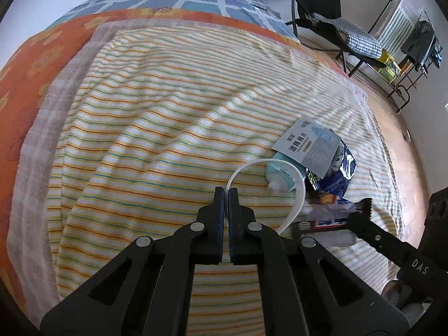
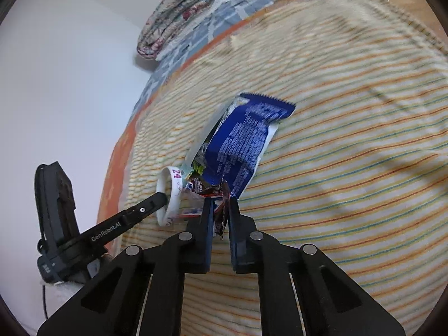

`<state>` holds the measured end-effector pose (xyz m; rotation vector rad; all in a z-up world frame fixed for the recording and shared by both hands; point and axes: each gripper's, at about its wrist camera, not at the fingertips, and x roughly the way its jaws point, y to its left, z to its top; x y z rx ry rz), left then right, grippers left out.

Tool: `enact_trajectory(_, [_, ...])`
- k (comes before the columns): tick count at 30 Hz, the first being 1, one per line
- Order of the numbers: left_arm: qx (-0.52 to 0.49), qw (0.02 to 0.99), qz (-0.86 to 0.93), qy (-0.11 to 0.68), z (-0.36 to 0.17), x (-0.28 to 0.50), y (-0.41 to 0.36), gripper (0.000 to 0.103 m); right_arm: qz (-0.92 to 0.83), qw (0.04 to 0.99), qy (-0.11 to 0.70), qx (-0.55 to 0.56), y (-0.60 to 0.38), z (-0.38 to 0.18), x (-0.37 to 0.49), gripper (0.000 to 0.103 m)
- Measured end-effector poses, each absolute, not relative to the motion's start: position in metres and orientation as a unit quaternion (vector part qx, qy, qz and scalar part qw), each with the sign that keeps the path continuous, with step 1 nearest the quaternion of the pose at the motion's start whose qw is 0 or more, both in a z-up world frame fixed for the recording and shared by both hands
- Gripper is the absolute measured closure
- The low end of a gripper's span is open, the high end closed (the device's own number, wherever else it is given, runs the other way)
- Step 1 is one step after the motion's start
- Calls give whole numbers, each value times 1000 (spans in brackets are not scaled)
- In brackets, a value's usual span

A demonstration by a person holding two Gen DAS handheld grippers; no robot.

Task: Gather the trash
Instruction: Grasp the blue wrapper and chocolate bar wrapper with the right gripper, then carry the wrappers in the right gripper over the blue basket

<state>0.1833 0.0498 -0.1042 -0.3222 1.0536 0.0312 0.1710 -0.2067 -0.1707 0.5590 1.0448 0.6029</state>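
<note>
Wristband (image 1: 296, 193) pinched, left fingers (image 1: 219, 212); wrapper (image 2: 240, 151), right.

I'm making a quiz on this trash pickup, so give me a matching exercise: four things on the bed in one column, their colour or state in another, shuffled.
1. white band
2. blue wrapper
3. sachet
4. tube

A. lying under the sachet
B. pinched by the left gripper
C. grey, printed, atop the pile
D. standing up beyond the right gripper

Pairs: 1-B, 2-D, 3-C, 4-A
</note>
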Motion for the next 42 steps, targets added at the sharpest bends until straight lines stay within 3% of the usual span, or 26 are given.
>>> enact_trajectory(24, [-124, 887, 9, 444, -39, 78, 62, 103, 285, 858, 411, 118, -231, -98, 80, 95])
enact_trajectory(42, [-95, 893, -22, 440, -44, -35, 35, 103, 309, 858, 407, 45, -223, -93, -12, 95])
